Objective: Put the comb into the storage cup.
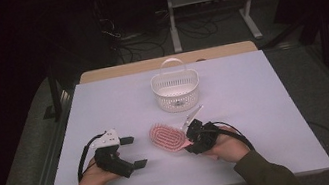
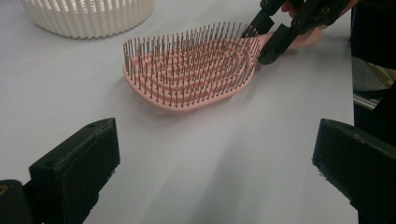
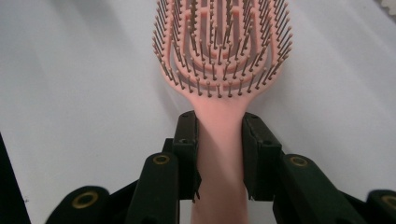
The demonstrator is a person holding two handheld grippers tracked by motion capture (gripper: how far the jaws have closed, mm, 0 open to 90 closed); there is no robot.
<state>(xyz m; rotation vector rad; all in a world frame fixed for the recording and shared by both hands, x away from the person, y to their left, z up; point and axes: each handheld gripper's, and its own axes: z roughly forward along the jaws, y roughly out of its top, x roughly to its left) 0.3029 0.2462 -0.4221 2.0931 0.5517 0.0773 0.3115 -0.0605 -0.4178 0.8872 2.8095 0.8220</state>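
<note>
A pink hairbrush (image 1: 167, 137) lies bristles-up on the white table, near the front middle. My right gripper (image 1: 191, 138) is shut on its handle; in the right gripper view both black jaws press the pink handle (image 3: 219, 140) just below the bristled head. From the left gripper view the hairbrush (image 2: 191, 70) shows ahead, with the right gripper (image 2: 266, 35) clamped on its handle at the upper right. My left gripper (image 1: 133, 152) rests at the front left, open, its jaws wide apart with bare table between them.
A white slatted basket (image 1: 176, 89) with a handle stands at the back middle of the table (image 1: 253, 88), with something small inside. The basket's wall (image 2: 88, 16) shows beyond the brush. Dark floor, cables and a frame lie past the far edge.
</note>
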